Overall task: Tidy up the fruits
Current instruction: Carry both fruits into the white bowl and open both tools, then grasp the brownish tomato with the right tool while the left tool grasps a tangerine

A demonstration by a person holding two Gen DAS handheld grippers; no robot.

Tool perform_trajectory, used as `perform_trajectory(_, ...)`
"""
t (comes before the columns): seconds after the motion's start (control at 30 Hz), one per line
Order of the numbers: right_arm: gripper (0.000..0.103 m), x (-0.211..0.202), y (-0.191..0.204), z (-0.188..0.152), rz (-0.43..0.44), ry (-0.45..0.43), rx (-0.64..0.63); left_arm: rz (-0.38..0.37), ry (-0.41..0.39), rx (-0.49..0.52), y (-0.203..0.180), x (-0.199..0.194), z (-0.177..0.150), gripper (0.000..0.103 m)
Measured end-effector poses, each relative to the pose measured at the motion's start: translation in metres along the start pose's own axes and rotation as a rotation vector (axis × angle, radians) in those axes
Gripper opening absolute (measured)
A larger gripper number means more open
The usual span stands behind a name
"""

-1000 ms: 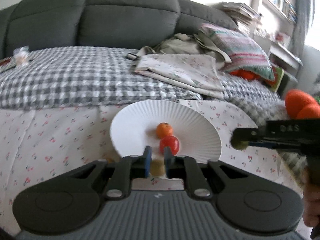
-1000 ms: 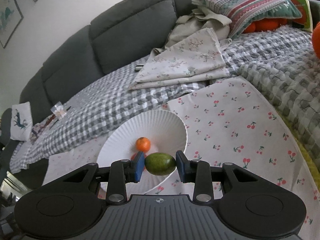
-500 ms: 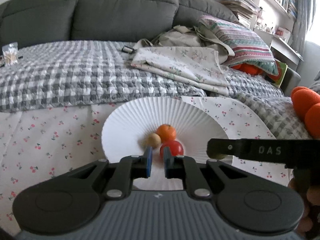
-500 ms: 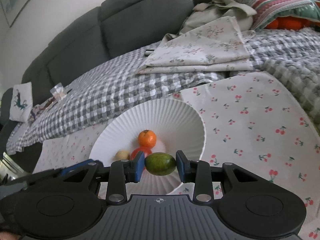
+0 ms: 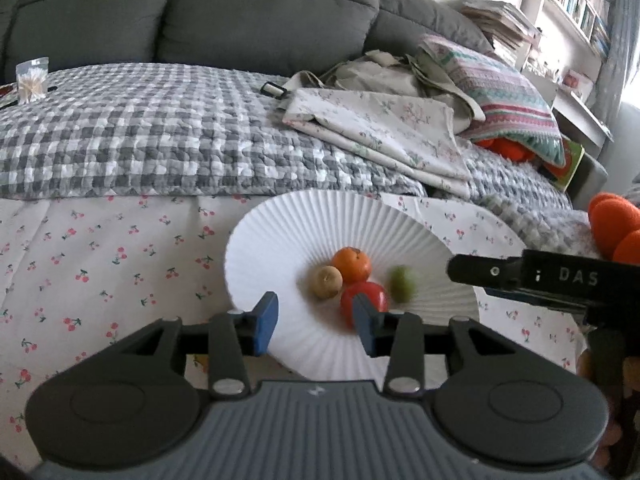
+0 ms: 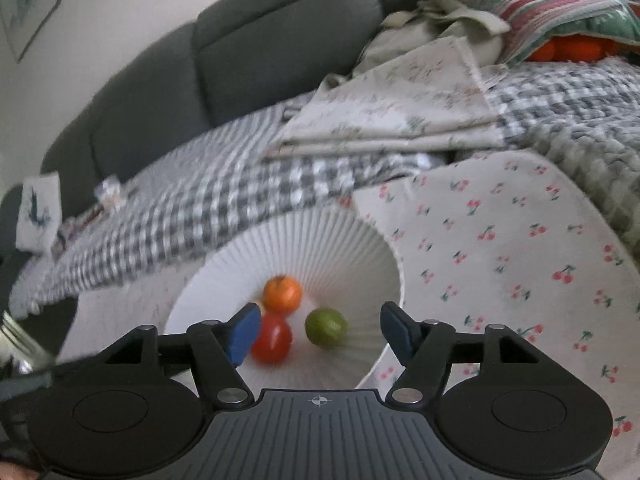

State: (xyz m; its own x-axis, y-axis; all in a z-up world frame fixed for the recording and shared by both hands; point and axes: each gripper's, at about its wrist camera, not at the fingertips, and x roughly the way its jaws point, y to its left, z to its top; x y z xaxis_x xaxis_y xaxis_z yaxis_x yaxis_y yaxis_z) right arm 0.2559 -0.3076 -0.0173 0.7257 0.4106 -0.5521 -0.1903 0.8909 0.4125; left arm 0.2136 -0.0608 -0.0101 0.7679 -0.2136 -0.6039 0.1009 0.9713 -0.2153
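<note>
fruits are all sitting in the white ribbed bowl [image 5: 280, 240] now, down in its middle: an orange [image 5: 352, 265] toward the far side, a small tan fruit [image 5: 327, 282] touching it on the left, a red tomato-looking one [image 5: 364, 300] at the near side, and a green fruit [image 5: 403, 283] a bit apart toward the right edge, blurry in the left wrist view. the bowl rests on a cherry-print cloth [image 5: 100, 264] next to a grey checked blanket [image 5: 160, 140], grey sofa [image 5: 240, 8] behind. left gripper [image 5: 316, 322] hangs over the bowl's near rim, its jaws have just been opening and nothing is between them. right gripper [image 6: 320, 334] also has jaws that have just been opening, spread wide, and the green fruit lies in the bowl between and beyond the blue pads [image 6: 242, 332], not touched by either. folded floral fabric [image 5: 380, 128] and a striped pillow [image 5: 508, 96] sit at the far right corner of the blanket.
</note>
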Motion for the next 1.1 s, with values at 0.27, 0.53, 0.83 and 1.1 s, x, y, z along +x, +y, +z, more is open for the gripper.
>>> perform_trajectory(0.27, 0.069, -0.013, -0.013, 0.011, -0.039, 0.005, 0.058, 0.023, 0.014, -0.050, 0.013, -0.013, 0.002, 0.045)
perform_trajectory(0.53, 0.083, -0.038, 0.007, 0.006, 0.044, 0.021, 0.023, 0.044, 0.011, -0.061, 0.019, -0.036, -0.003, 0.065)
perform_trajectory(0.83, 0.091, -0.077, 0.047, -0.019, 0.042, 0.006, -0.137, 0.110, 0.036, -0.086, 0.043, -0.069, -0.024, 0.074)
perform_trajectory(1.1, 0.092, -0.096, 0.058, -0.040, 0.087, 0.023, -0.153, 0.165, 0.052, -0.104, 0.067, -0.094, -0.041, 0.077)
